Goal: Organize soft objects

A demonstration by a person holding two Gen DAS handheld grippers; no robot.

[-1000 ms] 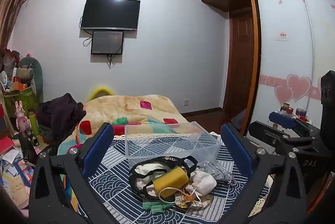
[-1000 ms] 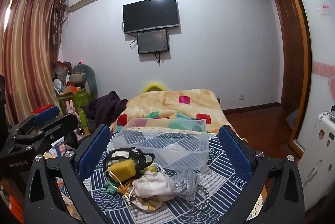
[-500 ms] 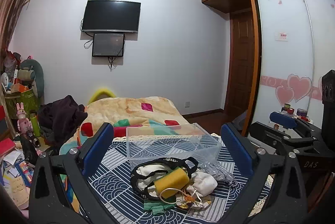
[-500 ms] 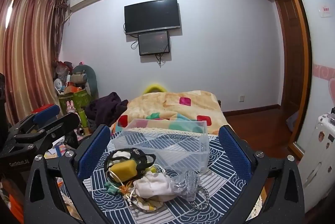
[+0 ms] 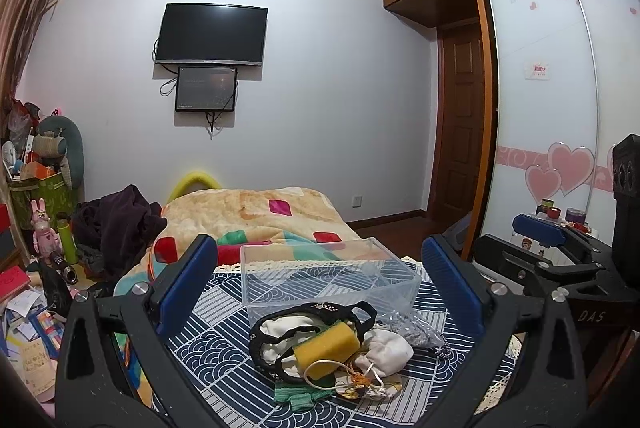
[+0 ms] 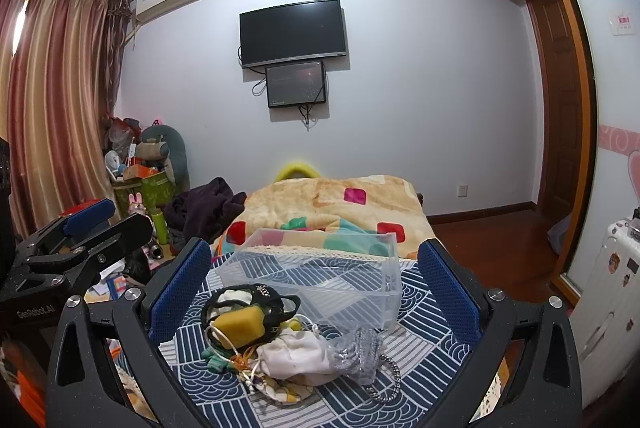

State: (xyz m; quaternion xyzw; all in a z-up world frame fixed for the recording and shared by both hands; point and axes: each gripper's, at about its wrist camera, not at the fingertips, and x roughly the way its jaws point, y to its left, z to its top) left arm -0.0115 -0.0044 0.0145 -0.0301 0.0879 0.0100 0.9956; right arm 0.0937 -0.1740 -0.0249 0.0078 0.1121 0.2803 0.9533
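Both grippers, left gripper (image 5: 320,292) and right gripper (image 6: 316,288), gape wide and empty, barely shifted from a second ago; the sponge (image 5: 326,350) and pouch (image 5: 386,352) remain heaped lower center before the clear bin (image 5: 328,278), so sorting hasn't begun.

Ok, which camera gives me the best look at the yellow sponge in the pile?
The left wrist view: the sponge lies near centre, its top and long side unobstructed apart from a white cord across one end. In the right wrist view the sponge sits further left, partly tucked under the black strap.
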